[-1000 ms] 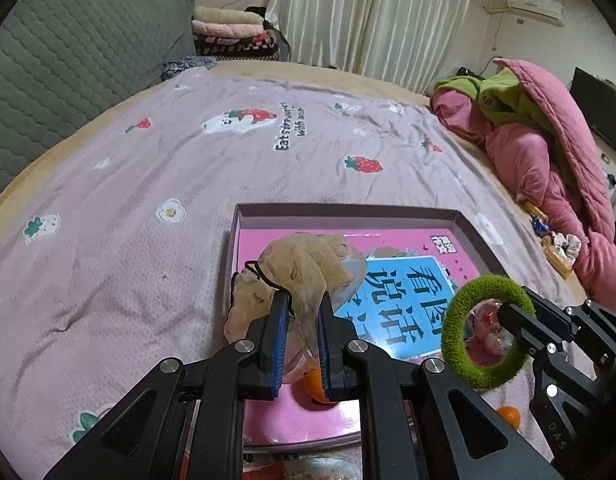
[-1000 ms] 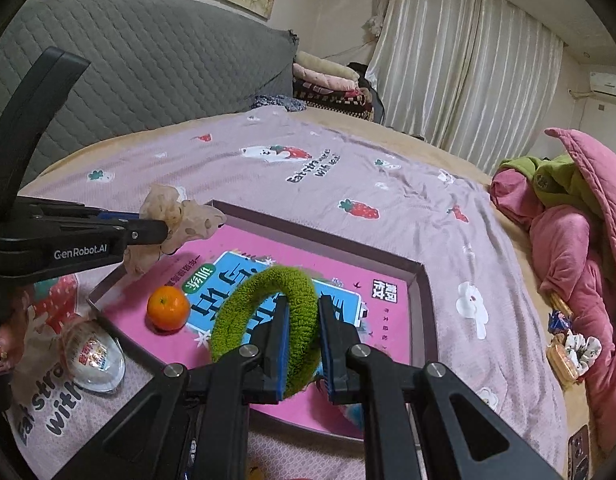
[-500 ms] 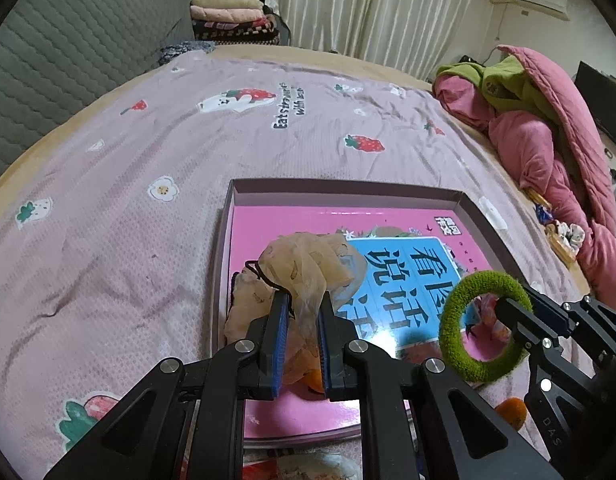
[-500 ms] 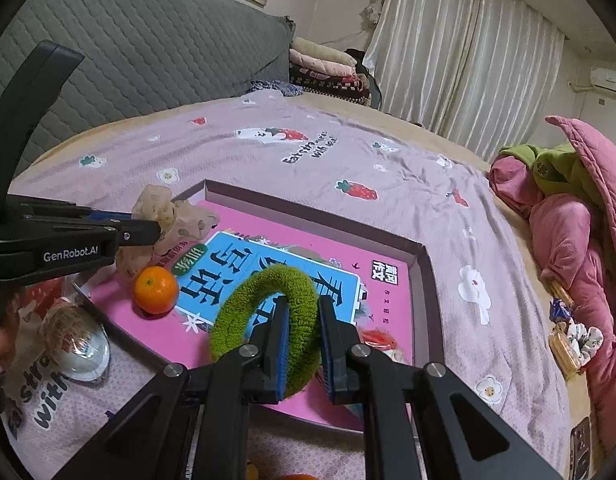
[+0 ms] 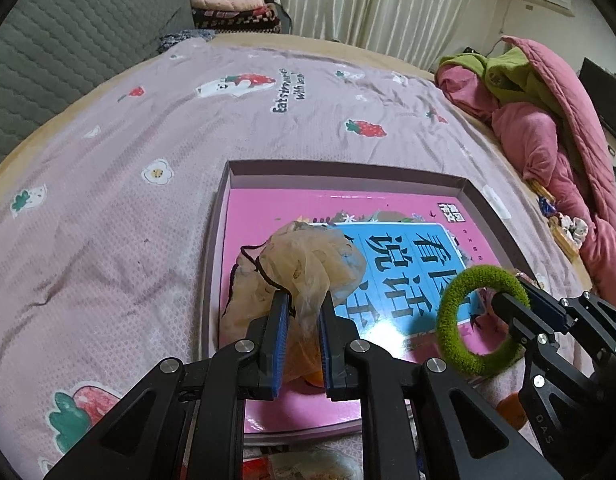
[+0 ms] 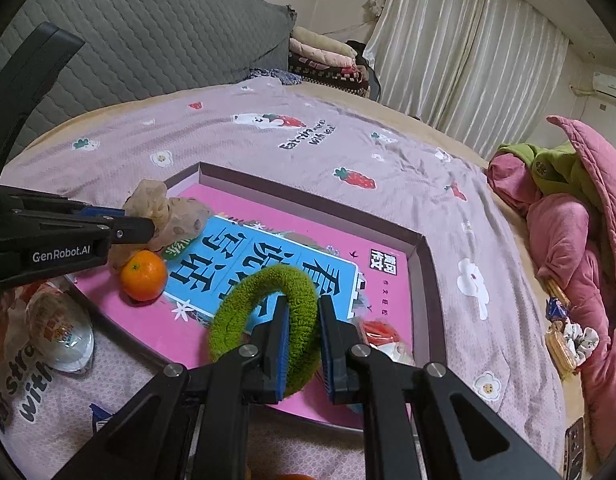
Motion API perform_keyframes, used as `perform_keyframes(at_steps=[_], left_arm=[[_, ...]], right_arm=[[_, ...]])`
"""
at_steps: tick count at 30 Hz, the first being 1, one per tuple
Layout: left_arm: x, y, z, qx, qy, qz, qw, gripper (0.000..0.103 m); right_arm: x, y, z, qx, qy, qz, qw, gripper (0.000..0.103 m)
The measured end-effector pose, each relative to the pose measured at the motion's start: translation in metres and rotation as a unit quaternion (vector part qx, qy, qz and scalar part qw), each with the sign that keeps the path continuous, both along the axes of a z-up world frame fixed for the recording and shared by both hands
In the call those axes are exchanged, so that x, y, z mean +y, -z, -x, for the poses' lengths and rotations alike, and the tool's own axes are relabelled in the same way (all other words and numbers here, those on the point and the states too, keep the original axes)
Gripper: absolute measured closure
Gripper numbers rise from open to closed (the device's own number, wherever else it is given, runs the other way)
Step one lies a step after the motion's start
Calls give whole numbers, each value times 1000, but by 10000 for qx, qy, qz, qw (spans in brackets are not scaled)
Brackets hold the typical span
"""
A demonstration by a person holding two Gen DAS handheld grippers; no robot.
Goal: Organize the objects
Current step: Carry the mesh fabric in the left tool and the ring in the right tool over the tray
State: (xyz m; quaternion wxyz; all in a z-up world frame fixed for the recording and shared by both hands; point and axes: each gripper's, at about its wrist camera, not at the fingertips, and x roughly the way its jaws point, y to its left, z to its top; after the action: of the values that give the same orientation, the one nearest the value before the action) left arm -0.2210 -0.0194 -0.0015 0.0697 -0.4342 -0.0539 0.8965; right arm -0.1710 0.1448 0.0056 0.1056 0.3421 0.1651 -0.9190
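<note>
1. Left claw (image 5: 302, 312): black arms, blue pads, clamped on a beige sheer gauze scrunchie (image 5: 304, 264) with a dark thread loop. The scrunchie hangs above the near-left corner of the tray, over the orange.
2. Right claw (image 6: 302, 320): same build, clamped on a green fuzzy terry hair ring (image 6: 264, 300). The ring stands upright between the pads, above the near edge of the tray. From the left wrist view it shows at 4 o'clock (image 5: 482, 320).
3. Shallow mauve cardboard tray (image 6: 422, 276), resting on the bed. Its floor is covered by a pink book cover with a blue panel of large Chinese characters (image 6: 264, 264).
4. Small round orange mandarin (image 6: 144, 276), lying in the tray at its near-left corner, just beneath the gauze scrunchie; touching or not, cannot tell.
5. Red-and-white wrapped item (image 6: 382, 336), in the tray at its near-right side, partly hidden by the right claw.
6. Clear domed plastic packet with a red label (image 6: 60, 328), on the bed outside the tray, at 8 o'clock in the right wrist view.
7. Lilac bedspread printed with strawberries and flowers (image 5: 108, 220), carrying all of the above.
8. Heap of pink and green quilts (image 6: 568, 216), at 3 o'clock on the bed's edge.
9. Grey quilted headboard (image 6: 148, 40), at 11 o'clock.
</note>
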Motion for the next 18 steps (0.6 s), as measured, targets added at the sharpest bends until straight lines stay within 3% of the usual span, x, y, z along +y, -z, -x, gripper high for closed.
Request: perform_keyframes(at_steps=[18], left_arm=[[6,3,-2,-17,134,151,9998,87]], right_arm=[[8,13,10,-240,207,-119,9994,89]])
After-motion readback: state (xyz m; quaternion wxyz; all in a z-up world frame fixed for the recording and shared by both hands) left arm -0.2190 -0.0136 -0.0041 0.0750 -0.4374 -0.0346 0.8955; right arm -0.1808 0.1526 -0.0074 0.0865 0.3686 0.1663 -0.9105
